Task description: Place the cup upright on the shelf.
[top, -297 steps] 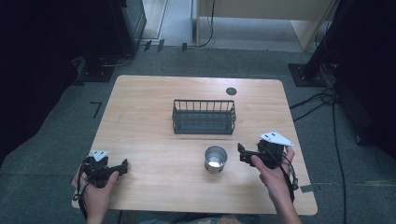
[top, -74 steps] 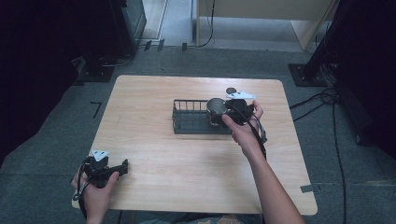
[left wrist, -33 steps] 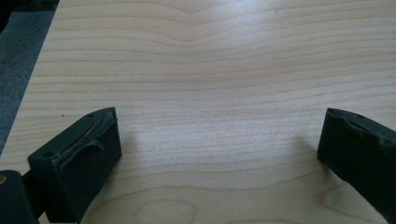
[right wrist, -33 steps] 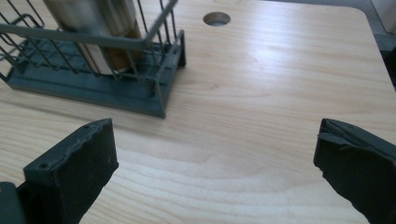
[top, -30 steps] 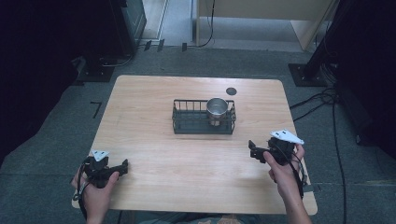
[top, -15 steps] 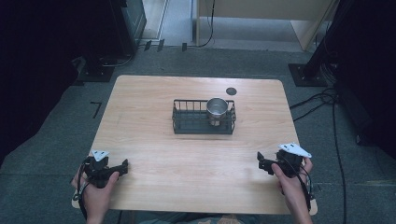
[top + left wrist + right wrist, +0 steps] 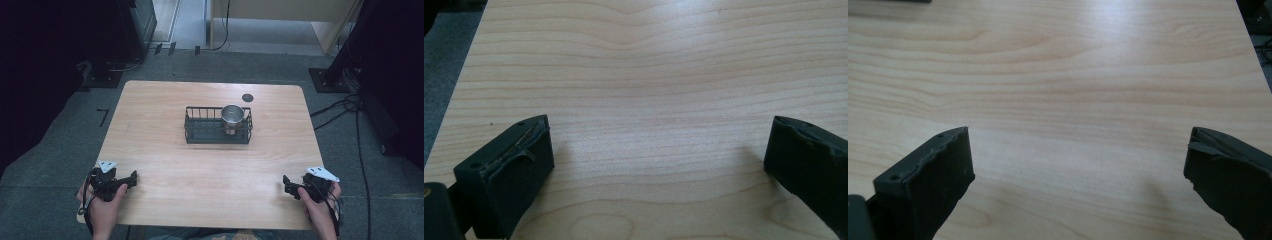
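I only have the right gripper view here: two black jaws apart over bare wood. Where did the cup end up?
Observer: The high view shows the metal cup standing upright in the right end of the black wire basket.
Operator: And my gripper, how far from it?
Observer: The right gripper sits at the table's near right corner, well apart from the basket.
Operator: The other hand?
Observer: The left gripper rests at the near left corner, jaws open over bare wood.
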The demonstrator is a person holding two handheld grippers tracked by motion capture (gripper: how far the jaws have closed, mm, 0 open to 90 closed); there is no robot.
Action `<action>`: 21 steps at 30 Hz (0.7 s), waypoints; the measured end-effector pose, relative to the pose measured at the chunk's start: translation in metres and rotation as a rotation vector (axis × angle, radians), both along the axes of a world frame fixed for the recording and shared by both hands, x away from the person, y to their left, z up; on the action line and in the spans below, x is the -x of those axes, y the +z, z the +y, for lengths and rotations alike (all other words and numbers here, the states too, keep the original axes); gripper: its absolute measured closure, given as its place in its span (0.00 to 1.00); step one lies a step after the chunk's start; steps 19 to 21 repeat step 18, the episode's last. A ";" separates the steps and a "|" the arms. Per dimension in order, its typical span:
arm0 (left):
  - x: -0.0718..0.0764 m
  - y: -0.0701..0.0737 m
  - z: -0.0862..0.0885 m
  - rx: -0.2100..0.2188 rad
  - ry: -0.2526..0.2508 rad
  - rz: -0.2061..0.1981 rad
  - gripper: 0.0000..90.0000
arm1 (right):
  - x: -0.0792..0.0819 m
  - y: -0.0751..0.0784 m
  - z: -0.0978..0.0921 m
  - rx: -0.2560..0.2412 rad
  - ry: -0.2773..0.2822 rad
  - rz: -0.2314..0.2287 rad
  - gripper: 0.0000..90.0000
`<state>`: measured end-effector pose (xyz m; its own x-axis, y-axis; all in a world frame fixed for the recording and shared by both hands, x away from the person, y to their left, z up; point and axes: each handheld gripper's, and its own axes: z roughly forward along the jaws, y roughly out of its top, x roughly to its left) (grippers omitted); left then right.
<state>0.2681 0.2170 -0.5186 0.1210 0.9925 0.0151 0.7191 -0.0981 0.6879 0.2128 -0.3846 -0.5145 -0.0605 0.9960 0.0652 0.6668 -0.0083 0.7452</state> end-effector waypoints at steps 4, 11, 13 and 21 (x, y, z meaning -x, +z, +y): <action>0.000 0.000 0.000 0.000 -0.001 0.000 0.00 | 0.007 -0.006 -0.007 0.012 -0.011 0.015 0.00; 0.000 0.000 0.000 0.000 0.000 0.000 0.00 | 0.015 -0.013 -0.017 0.005 -0.035 0.034 0.00; 0.000 0.000 0.000 0.000 0.000 0.000 0.00 | 0.015 -0.013 -0.017 0.008 -0.038 0.036 0.00; 0.000 0.000 0.000 0.000 0.000 0.000 0.00 | 0.014 -0.014 -0.015 0.022 -0.035 0.043 0.00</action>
